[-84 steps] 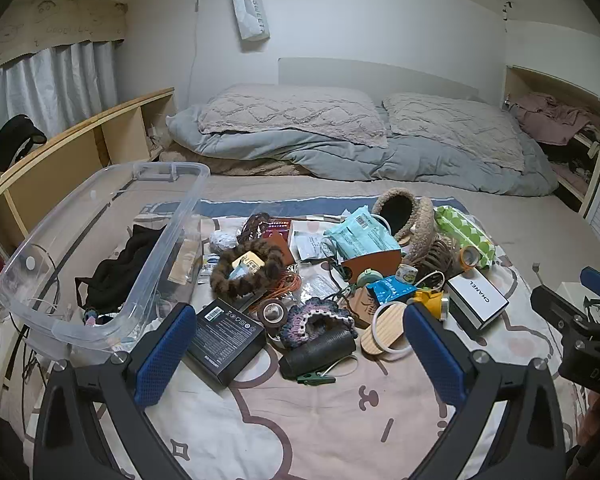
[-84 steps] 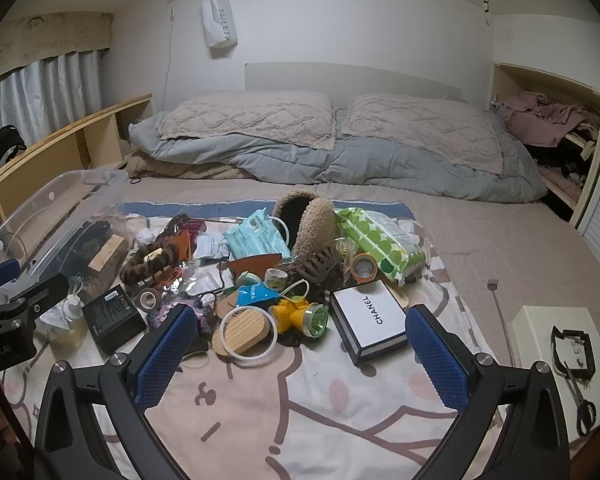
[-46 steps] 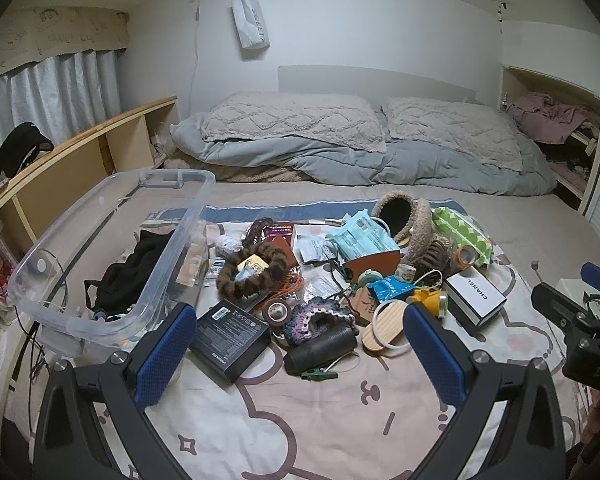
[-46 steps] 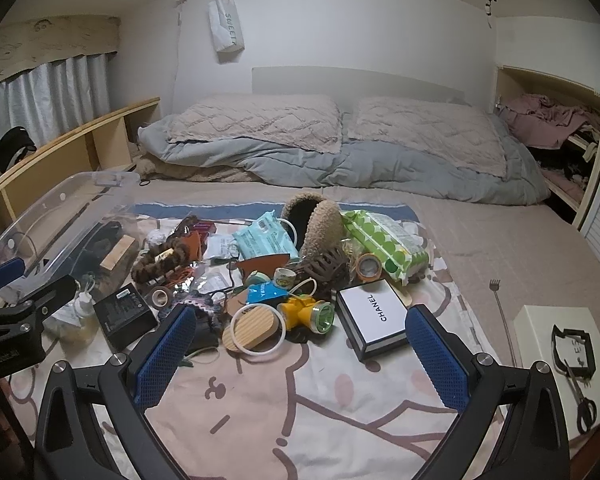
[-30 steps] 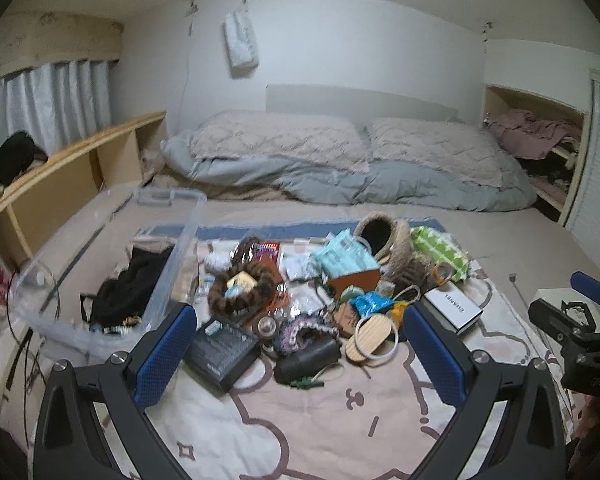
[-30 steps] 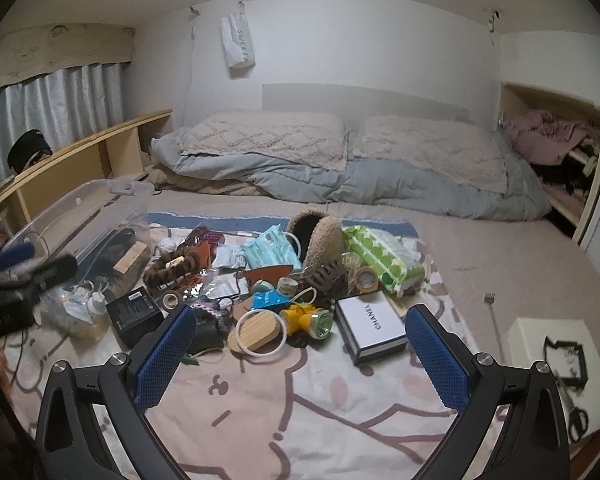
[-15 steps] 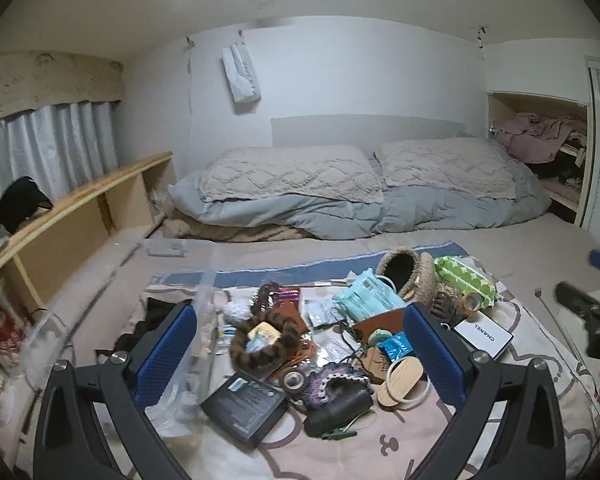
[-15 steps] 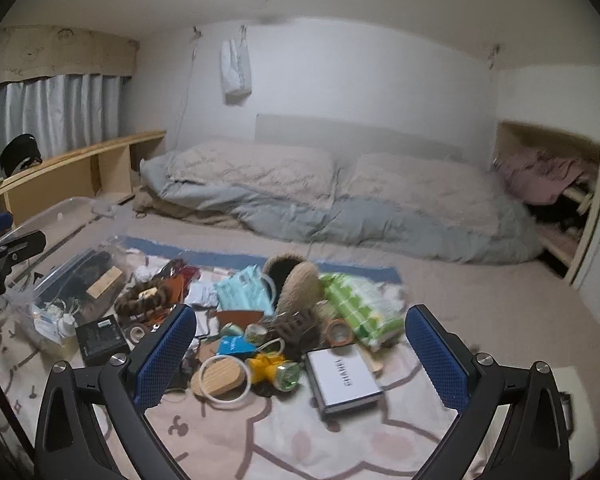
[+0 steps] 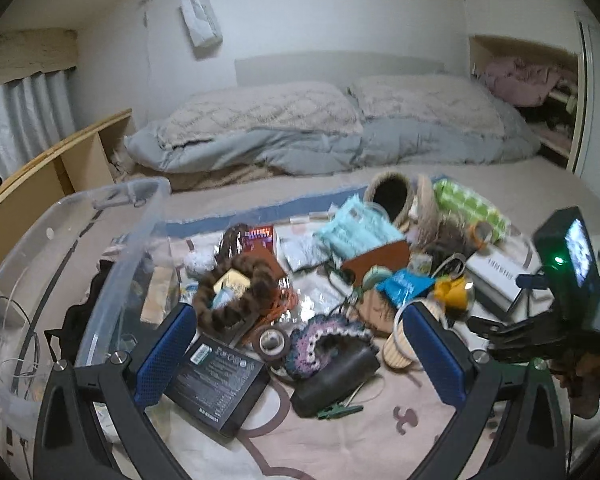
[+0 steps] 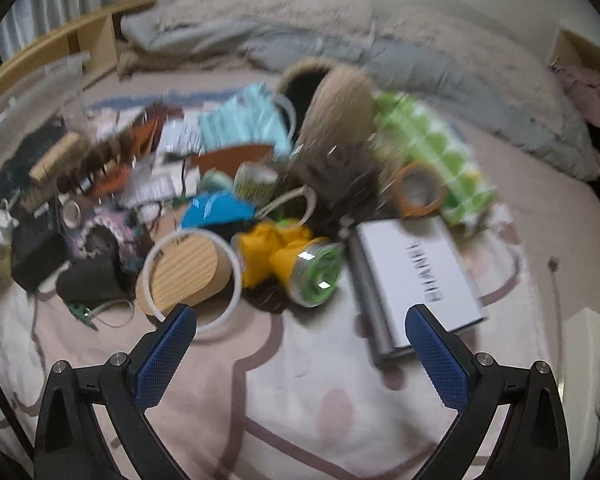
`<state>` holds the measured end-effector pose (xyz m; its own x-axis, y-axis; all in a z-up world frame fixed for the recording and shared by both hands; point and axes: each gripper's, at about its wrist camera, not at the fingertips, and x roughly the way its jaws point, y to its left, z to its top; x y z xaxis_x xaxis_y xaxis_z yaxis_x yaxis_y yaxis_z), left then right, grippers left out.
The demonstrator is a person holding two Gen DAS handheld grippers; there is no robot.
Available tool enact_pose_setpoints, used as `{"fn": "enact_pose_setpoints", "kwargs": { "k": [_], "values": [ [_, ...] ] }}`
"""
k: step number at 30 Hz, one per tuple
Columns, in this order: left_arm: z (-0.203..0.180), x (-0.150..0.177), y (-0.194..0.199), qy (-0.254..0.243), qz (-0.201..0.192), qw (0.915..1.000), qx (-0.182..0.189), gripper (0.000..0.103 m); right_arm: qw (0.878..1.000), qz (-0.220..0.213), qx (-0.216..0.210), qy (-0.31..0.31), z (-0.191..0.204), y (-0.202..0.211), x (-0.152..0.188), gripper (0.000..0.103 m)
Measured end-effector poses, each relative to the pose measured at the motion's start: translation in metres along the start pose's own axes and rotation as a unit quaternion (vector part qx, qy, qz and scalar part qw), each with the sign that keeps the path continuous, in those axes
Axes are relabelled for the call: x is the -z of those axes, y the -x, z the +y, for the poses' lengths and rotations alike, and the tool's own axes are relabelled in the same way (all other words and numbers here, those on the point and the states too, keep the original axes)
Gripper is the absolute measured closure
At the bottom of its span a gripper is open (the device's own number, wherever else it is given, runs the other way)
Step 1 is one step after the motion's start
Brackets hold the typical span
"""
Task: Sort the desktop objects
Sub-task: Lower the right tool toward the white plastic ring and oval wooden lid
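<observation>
Over the cluttered bedspread (image 10: 320, 380), our right gripper (image 10: 300, 344) and left gripper (image 9: 300, 344) both gape empty. Yellow flashlight (image 10: 296, 264) lies nearest, touching the white box (image 10: 420, 276); we should approach slowly, then bin (image 9: 60, 248).

Both cameras look forward along their own fingers, down and across a bed toward the pillows (image 9: 268, 114) and headboard wall. The left wrist view sits on the left, beside the clear bin (image 9: 100, 240), and takes in the whole clutter pile plus the right gripper's body at its right edge. The right wrist view hangs lower and nearer, tilted more steeply down, and is blurred. Both share the middle of the pile: the white box (image 9: 500, 274) (image 10: 418, 276), the wooden disc (image 9: 398, 344) (image 10: 184, 276), the green patterned pack (image 9: 472, 208) (image 10: 432, 152).
</observation>
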<state>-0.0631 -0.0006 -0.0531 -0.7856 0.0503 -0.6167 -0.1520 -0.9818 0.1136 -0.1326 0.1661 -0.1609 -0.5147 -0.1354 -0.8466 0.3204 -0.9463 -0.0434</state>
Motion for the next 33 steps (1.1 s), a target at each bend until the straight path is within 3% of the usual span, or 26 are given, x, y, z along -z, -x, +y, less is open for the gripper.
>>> {"fn": "enact_pose_setpoints", "kwargs": {
  "k": [6, 12, 22, 33],
  "values": [
    [-0.004, 0.010, -0.017, -0.018, 0.024, 0.9996, 0.004, 0.000, 0.999, 0.041, 0.002, -0.017, 0.008, -0.037, -0.005, 0.000],
    [0.002, 0.020, -0.025, -0.017, 0.041, 0.9989, 0.013, 0.000, 0.999, 0.031, -0.007, -0.040, 0.000, -0.044, -0.013, 0.000],
    [0.018, 0.033, -0.033, -0.003, 0.060, 0.9979, 0.022, 0.000, 0.995, 0.092, 0.033, 0.013, 0.005, -0.067, 0.011, 0.000],
    [0.023, 0.039, -0.038, 0.009, 0.072, 0.9968, 0.033, 0.000, 0.989, 0.143, -0.003, 0.049, -0.010, -0.034, 0.056, 0.000]
  ]
}}
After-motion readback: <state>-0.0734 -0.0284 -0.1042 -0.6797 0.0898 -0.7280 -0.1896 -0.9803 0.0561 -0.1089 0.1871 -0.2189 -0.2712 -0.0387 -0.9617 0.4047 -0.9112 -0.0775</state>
